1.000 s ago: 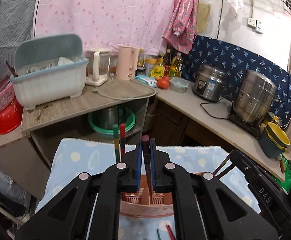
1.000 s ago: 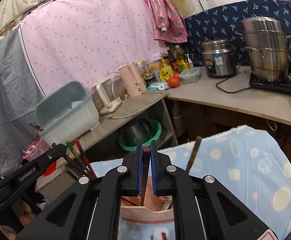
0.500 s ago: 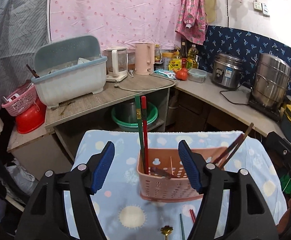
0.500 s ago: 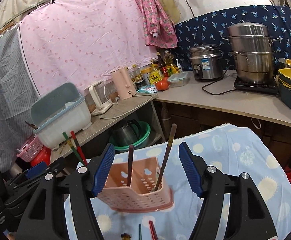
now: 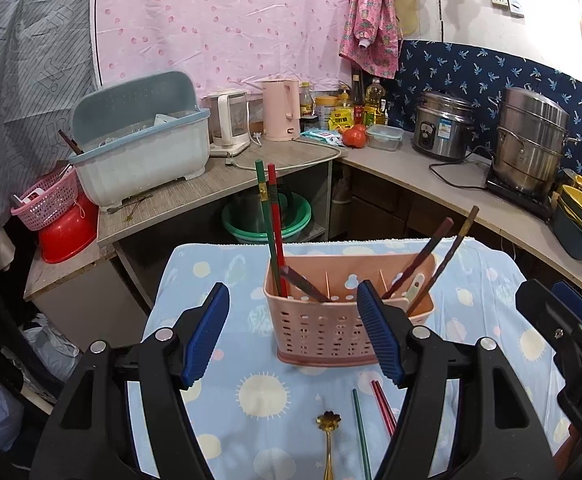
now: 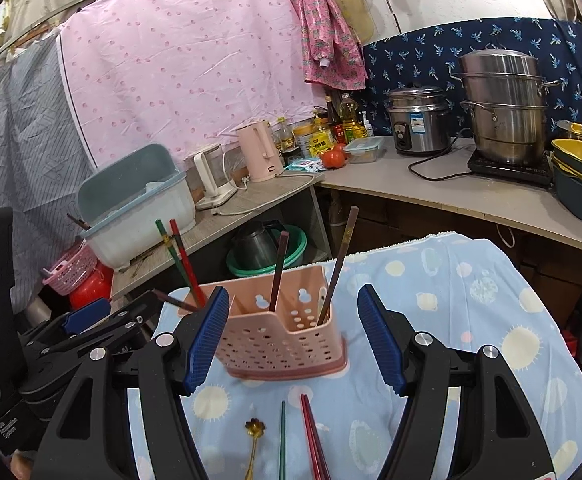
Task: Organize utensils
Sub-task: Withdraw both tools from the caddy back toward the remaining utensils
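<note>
Both my grippers, left gripper (image 5: 297,334) and right gripper (image 6: 297,336), were clamped on dark chopsticks a second ago; now jaws spread wide, empty, pulled back. Those chopsticks (image 5: 431,258) stand in the pink basket (image 5: 323,330) on the blue cloth (image 5: 227,420). Gold spoon (image 5: 328,428), green chopstick (image 5: 361,432) and red chopsticks (image 6: 313,436) lie loose in front.

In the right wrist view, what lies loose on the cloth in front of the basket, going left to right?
Gold flower-ended spoon → green chopstick → pair of red chopsticks, all lying on the blue patterned cloth before the pink plastic basket.
</note>
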Tool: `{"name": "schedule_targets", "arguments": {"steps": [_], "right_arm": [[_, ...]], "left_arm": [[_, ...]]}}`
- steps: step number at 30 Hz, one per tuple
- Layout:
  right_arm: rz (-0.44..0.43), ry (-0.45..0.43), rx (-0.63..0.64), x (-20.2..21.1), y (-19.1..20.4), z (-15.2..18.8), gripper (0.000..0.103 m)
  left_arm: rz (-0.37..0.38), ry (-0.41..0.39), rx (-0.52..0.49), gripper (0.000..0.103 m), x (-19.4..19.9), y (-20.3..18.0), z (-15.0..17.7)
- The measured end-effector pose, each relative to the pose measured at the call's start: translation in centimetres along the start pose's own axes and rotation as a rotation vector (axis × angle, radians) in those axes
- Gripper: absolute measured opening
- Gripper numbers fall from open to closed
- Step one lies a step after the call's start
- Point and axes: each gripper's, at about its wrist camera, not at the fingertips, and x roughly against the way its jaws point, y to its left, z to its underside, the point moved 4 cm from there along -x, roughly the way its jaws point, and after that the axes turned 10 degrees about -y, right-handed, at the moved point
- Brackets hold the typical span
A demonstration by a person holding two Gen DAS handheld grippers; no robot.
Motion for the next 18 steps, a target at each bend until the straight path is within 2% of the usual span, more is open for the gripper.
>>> {"name": "schedule_targets", "arguments": {"steps": [9,18], "right_arm": [[-0.003,0.012,0.045,2.5,0.7,1.8,0.065],[-0.001,0.061,0.048,4.5,0.3,4.1,0.065]], "left_arm": [[0.007,0.023,-0.008,0.063,1.7,-0.4,1.8],[0.015,0.062,-0.011,0.063,3.0,-0.8,4.4]]}}
